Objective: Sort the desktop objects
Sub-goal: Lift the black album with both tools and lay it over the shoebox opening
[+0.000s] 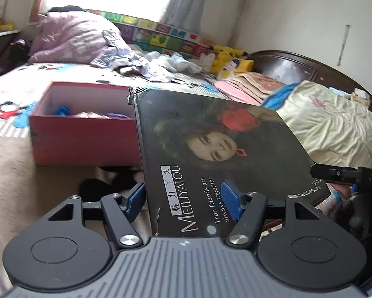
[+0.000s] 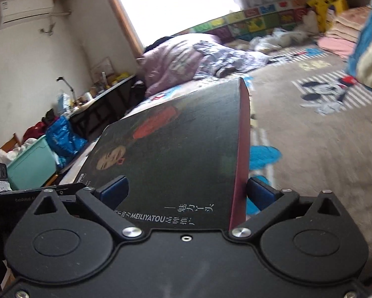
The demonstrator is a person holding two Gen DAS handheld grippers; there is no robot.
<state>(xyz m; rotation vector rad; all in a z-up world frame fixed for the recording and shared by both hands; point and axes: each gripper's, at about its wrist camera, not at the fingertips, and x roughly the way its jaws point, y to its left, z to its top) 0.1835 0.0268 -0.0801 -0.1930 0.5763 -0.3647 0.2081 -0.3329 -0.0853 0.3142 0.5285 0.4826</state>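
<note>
A black box lid [image 1: 210,149] printed with a portrait and the word MEILIYATOU hangs tilted in the air above the bed. My left gripper [image 1: 183,201] is shut on its near left corner, with one blue pad [image 1: 232,203] on the printed top and the other at the lid's left edge. My right gripper [image 2: 187,191] is shut on the opposite end of the lid [image 2: 186,144], one pad on the top face and one against its dark red side wall. An open red box [image 1: 86,134] with blue and purple items inside sits on the bed behind the lid.
The bed's cartoon-print cover [image 2: 322,129] spreads below. A pink quilt [image 1: 71,37], a cream quilt [image 1: 330,124], folded pink blankets [image 1: 248,84] and yellow plush toys [image 1: 228,57] lie further back. A desk [image 2: 99,99] and teal bin [image 2: 29,168] stand at the left.
</note>
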